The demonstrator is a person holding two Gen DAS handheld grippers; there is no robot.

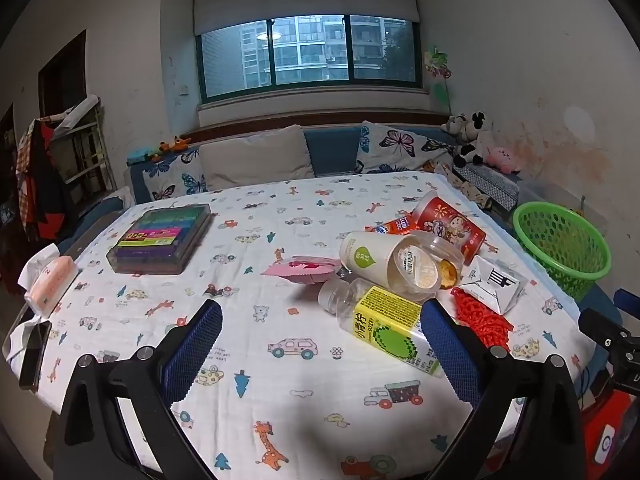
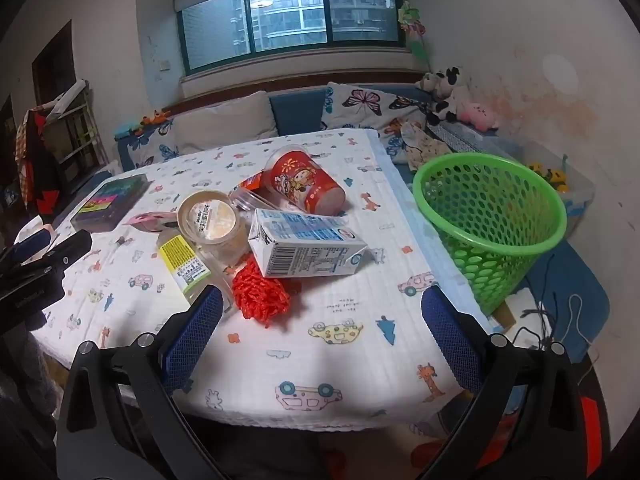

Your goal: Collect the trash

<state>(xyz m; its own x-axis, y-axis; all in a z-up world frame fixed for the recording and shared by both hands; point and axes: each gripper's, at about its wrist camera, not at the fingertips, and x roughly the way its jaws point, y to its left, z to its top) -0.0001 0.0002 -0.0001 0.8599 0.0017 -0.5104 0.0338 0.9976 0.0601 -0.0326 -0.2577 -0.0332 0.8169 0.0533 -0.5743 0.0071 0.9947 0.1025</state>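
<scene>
Right wrist view: the milk carton [image 2: 304,246] is hiding part of the red net [image 2: 260,294]; both hand-held grippers [image 2: 322,332] [image 1: 320,344] are gaping wide, holding nothing.

Dim indoor light, dusky window [image 1: 308,52], soft shadows on tablecloth [image 1: 280,240], fisheye-bent dark corners, sharp centre

a white cotton tablecloth printed with cartoon cars, giraffes and trees [image 1: 256,224] covers the table across the middle of the frame, and on it at centre left lies a flat clear plastic case of rainbow-coloured strips [image 1: 162,237], with a pink soft pack of tissues [image 1: 50,282] at the left edge. behind the table, a plain beige cushion [image 1: 256,156] sits between two white butterfly-print pillows [image 1: 396,146] on a blue sofa. a black-and-white plush toy [image 1: 472,140] and a pink plush toy [image 1: 503,159] rest at upper right, under a wide window with a white roller blind [image 1: 308,54].
</scene>
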